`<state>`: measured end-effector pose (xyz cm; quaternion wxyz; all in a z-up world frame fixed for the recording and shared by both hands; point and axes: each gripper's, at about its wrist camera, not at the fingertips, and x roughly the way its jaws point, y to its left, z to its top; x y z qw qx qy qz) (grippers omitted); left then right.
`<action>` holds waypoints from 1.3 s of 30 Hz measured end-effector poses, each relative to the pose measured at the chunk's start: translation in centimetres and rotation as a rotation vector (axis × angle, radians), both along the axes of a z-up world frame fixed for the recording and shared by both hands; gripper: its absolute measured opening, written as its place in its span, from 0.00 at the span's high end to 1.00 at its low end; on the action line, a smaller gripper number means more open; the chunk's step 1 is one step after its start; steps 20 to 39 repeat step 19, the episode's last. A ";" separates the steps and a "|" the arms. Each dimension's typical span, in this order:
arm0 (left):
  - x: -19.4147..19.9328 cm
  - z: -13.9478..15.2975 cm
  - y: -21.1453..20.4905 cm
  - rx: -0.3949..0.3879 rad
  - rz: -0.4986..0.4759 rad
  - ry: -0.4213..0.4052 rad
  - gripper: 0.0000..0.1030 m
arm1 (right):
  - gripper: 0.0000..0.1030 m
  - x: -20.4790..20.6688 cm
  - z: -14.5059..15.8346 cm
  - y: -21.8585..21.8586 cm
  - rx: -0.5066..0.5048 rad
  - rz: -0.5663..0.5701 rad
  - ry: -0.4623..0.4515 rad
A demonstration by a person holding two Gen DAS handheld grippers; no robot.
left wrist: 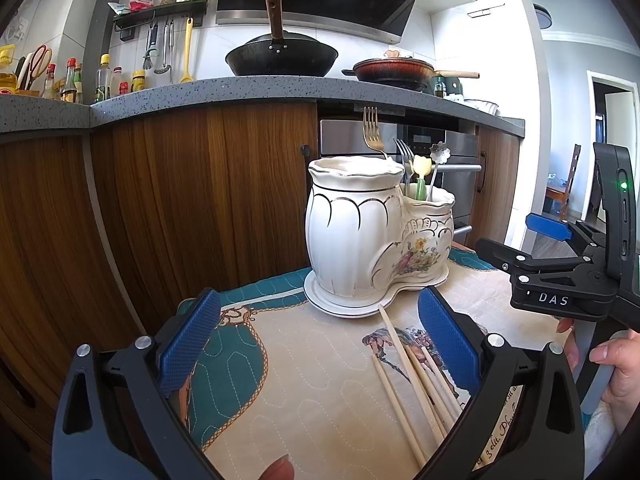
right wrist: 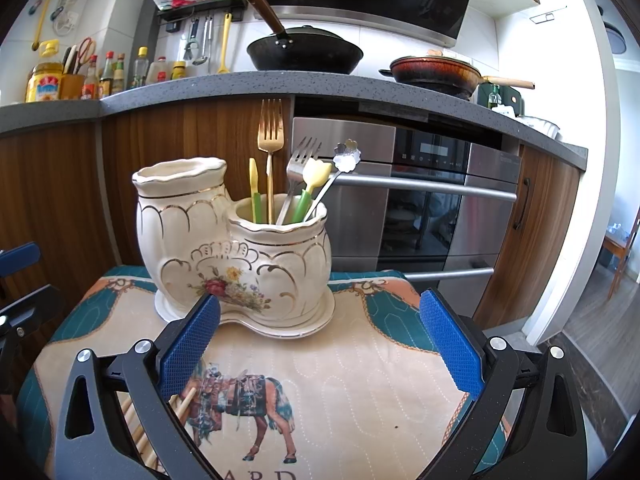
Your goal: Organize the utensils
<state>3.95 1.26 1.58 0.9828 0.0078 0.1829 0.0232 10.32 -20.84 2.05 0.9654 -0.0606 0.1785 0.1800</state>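
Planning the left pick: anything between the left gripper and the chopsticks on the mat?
Nothing visible. The left gripper is open, and the chopsticks lie loose on the mat just inside its right finger. The ceramic holder stands beyond them; the right gripper, also open, is off to the side.

1. The utensil holder [right wrist: 236, 252] is cream with gold scallop lines and a painted flower bouquet.
2. The cloth [right wrist: 352, 380] is beige, teal-bordered, with a brown horse print.
3. One fork [right wrist: 271, 128] is gold.
4. The chopsticks [left wrist: 416, 376] are pale wood.
5. The gripper pads [right wrist: 188, 348] are blue.
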 end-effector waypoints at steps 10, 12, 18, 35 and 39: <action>0.1 -0.1 -0.2 0.000 -0.022 0.000 0.05 | 0.04 0.0 0.0 0.0 0.001 0.000 -0.001; 0.1 -0.1 -0.3 0.003 -0.017 0.000 0.05 | 0.04 0.0 0.0 0.0 0.000 0.000 0.000; 0.2 -0.2 -0.3 0.000 -0.001 0.012 0.05 | 0.04 0.0 0.0 0.0 -0.001 0.000 0.000; 0.2 -0.2 -0.3 0.001 -0.001 0.012 0.05 | 0.04 0.0 0.0 0.0 0.000 0.000 -0.001; 0.2 -0.2 -0.3 0.001 -0.001 0.012 0.05 | 0.04 0.0 0.0 0.0 0.000 0.000 -0.001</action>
